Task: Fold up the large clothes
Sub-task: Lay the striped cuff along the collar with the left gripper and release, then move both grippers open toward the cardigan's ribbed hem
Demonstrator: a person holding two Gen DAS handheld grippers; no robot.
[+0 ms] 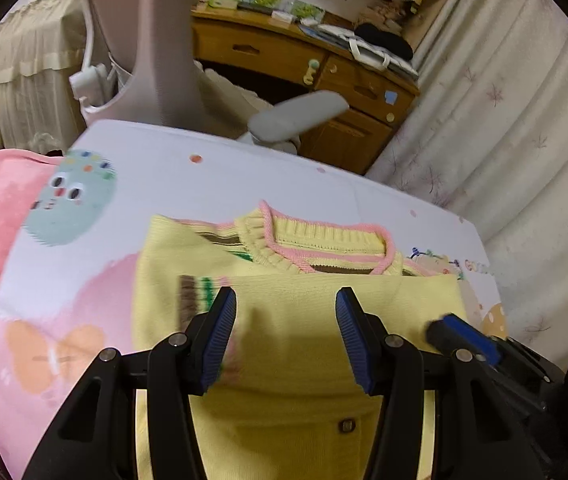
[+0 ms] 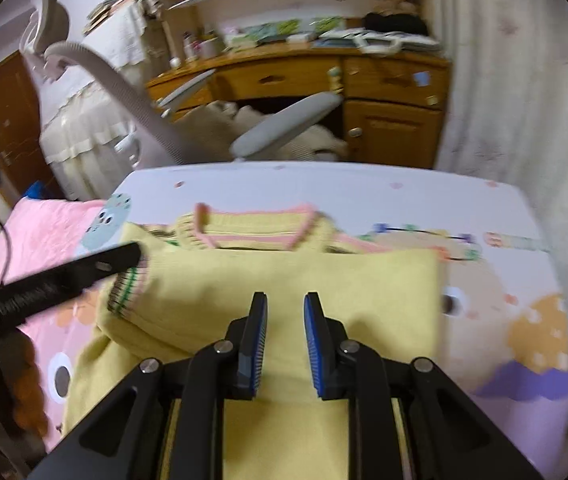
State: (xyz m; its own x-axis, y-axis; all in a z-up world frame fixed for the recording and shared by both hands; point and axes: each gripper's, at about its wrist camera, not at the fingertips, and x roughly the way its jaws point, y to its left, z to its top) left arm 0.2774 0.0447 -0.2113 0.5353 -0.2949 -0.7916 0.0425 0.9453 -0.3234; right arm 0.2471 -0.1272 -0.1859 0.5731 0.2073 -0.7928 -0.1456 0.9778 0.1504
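While a pale yellow knitted sweater with a pink-edged ribbed collar is lying folded on a white bedsheet printed with pastel cartoon figures, the left gripper is hanging over it with its blue-padded jaws standing apart and nothing between them. Just beside it, the right gripper is hovering above the same folded panel, its jaws set narrower and also gripping nothing. A striped cuff is resting on the fold near the collar, with a wooden desk and a grey chair armrest beyond the bed.
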